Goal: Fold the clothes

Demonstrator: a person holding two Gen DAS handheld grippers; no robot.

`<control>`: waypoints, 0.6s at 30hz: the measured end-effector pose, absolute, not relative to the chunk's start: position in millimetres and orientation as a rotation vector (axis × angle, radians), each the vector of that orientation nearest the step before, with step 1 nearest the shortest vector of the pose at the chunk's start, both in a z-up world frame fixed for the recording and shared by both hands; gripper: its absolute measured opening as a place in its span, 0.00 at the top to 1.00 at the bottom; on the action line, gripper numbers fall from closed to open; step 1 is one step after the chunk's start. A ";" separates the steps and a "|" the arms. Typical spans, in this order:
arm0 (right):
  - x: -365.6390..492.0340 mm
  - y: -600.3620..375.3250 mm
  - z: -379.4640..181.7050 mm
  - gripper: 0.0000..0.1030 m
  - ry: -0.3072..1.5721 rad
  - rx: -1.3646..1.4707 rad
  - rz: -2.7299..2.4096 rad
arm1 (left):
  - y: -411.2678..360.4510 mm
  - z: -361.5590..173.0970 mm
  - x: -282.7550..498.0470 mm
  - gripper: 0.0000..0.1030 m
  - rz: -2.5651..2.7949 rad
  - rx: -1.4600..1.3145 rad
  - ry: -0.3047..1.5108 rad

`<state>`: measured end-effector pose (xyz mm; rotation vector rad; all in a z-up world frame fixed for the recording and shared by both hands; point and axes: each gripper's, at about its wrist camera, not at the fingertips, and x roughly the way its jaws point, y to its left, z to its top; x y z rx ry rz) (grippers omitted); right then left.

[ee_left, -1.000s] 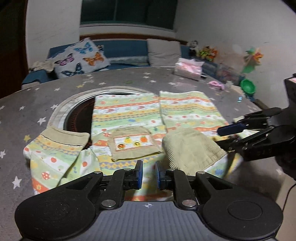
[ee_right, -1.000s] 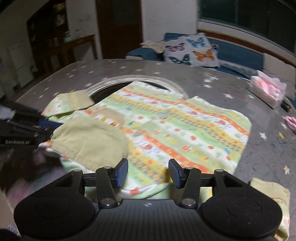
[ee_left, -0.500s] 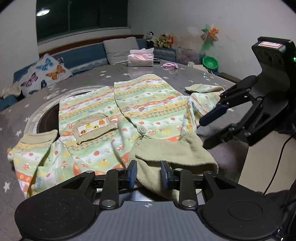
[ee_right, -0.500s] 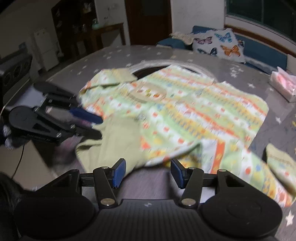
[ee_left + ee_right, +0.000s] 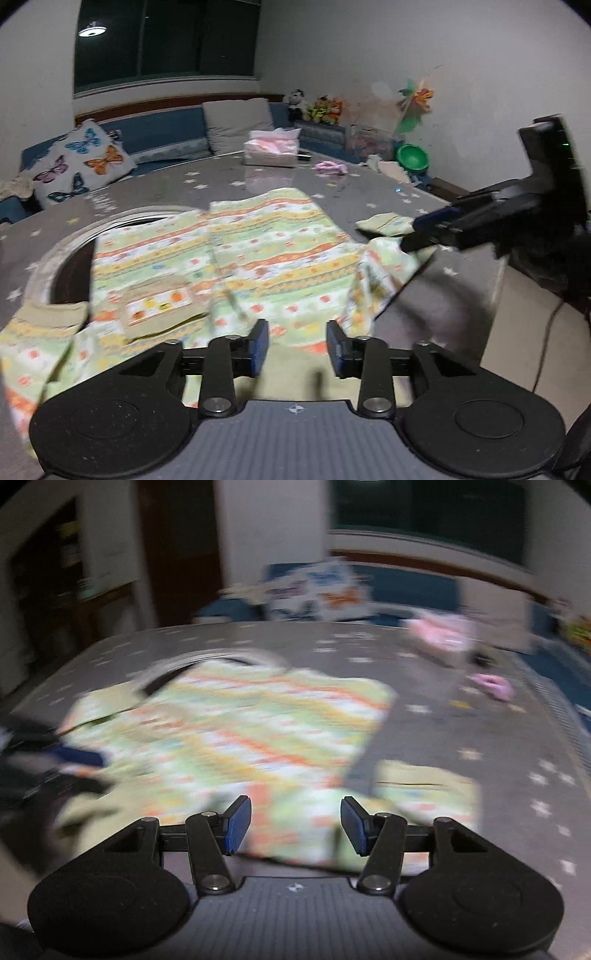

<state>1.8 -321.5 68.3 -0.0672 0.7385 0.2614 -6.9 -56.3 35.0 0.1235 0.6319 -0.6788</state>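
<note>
A child's green, orange and white patterned jacket [image 5: 258,258] lies spread on the round grey star-print table [image 5: 221,181], with a chest pocket [image 5: 159,308] at left and a sleeve out to each side. My left gripper [image 5: 297,347] is open and empty over the jacket's near edge. My right gripper [image 5: 295,825] is open and empty over the near hem by the right sleeve [image 5: 428,790]; the right wrist view is blurred. The right gripper also shows in the left wrist view [image 5: 432,230], just above the right sleeve.
A dark round opening [image 5: 74,266] in the table lies under the jacket's left side. A tissue pack [image 5: 271,149] and a small pink item [image 5: 332,168] sit at the far side. A sofa with butterfly cushions [image 5: 81,162] stands behind. The table edge drops off at right.
Both cameras swung and the collar moved out of the gap between my left fingers. My left jaws opened wider. My right gripper moved toward the right sleeve and stayed open.
</note>
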 end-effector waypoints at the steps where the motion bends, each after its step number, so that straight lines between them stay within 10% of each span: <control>1: 6.6 -328.7 66.2 0.47 0.734 -0.073 0.213 | -61.1 35.4 -5.8 0.57 -0.690 0.125 0.629; 18: 17.7 -388.6 42.6 0.32 0.684 -0.148 -0.155 | -139.1 11.6 27.7 0.60 -0.805 0.133 0.715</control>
